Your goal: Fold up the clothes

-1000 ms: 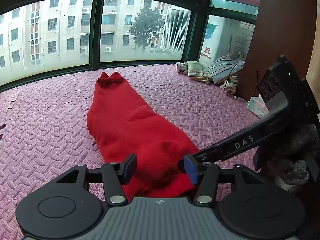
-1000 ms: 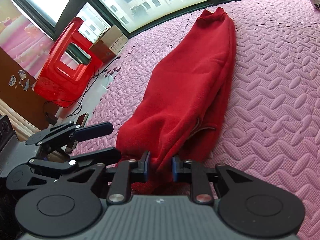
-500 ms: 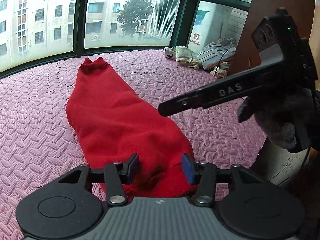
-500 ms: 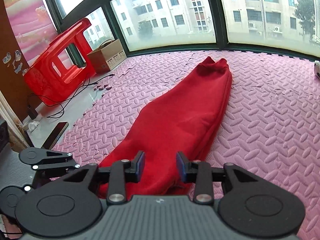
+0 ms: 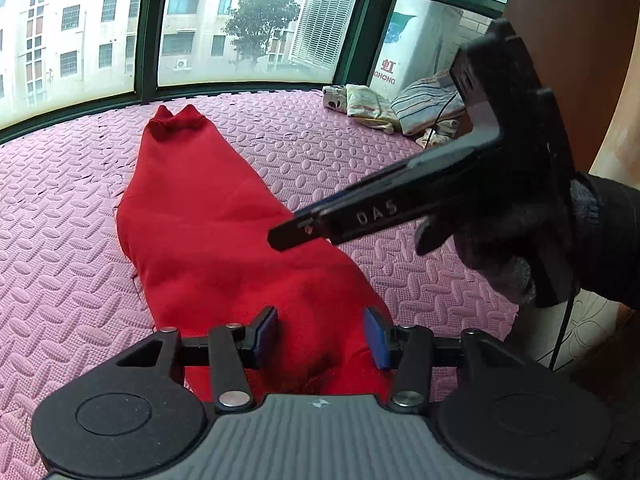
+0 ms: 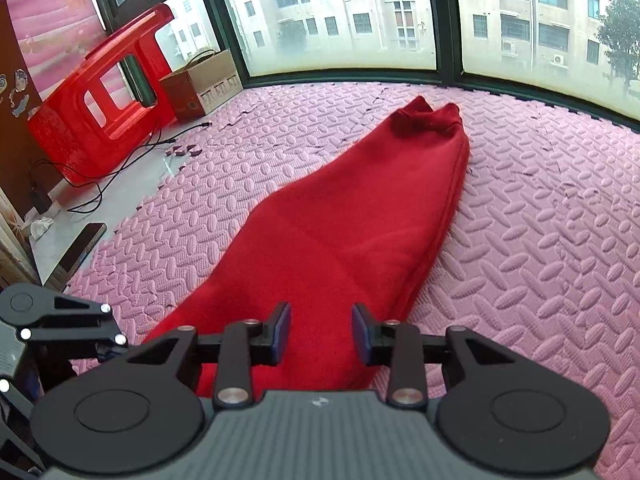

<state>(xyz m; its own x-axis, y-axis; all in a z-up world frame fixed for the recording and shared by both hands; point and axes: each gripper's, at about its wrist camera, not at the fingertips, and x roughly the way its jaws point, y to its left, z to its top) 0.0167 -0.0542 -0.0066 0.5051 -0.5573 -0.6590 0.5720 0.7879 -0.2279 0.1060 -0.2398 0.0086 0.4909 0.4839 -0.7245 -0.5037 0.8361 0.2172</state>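
A red garment (image 5: 224, 248) lies folded into a long narrow strip on the pink foam mat (image 5: 60, 240), with its far end pointing at the window. My left gripper (image 5: 320, 336) hangs open over the near end, and the blue pads stand clear of the cloth. My right gripper (image 6: 320, 332) is open too, above the same near end of the garment (image 6: 340, 232), with nothing pinched. In the left wrist view the right gripper (image 5: 288, 234) reaches in from the right, held by a dark gloved hand (image 5: 500, 248), its fingers hovering over the cloth.
A red plastic stool (image 6: 100, 120), a cardboard box (image 6: 204, 84) and loose cables (image 6: 120, 168) sit past the mat's left edge. A pile of other clothes (image 5: 400, 108) lies at the far right by a brown cabinet (image 5: 568, 40). Windows run along the back.
My right gripper was shut on the garment's near end; it has let go, opened and rolled level. The left gripper has shifted slightly and stayed open.
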